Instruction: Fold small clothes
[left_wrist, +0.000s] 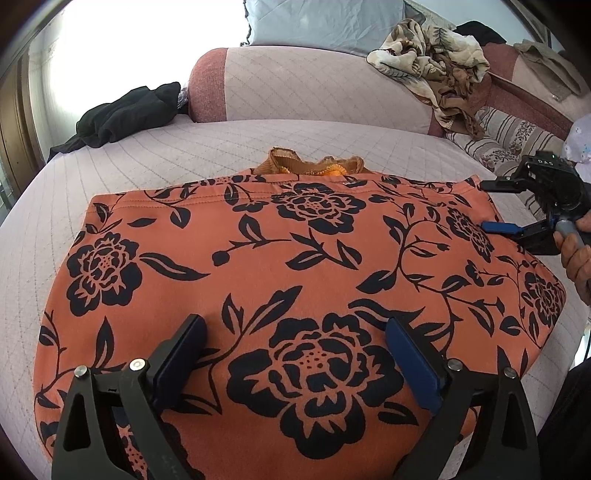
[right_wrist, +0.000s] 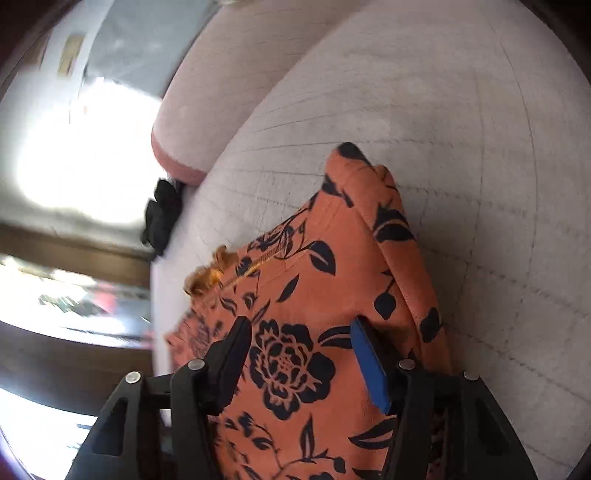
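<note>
Lying flat, floral garment (left_wrist: 280, 266) long axis left-right; left hand-held gripper (left_wrist: 295, 354), right hand-held gripper (left_wrist: 491, 205) both apart

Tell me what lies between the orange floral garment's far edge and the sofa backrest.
In the left wrist view, a crumpled brownish-orange garment peeks out behind the floral garment; beyond it, bare quilted cushion reaches the backrest.

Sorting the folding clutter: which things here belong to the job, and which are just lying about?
In the job: orange flowered garment, left gripper, right gripper.
Lying about: black cloth, crumpled patterned cloth, blue pillow.
</note>
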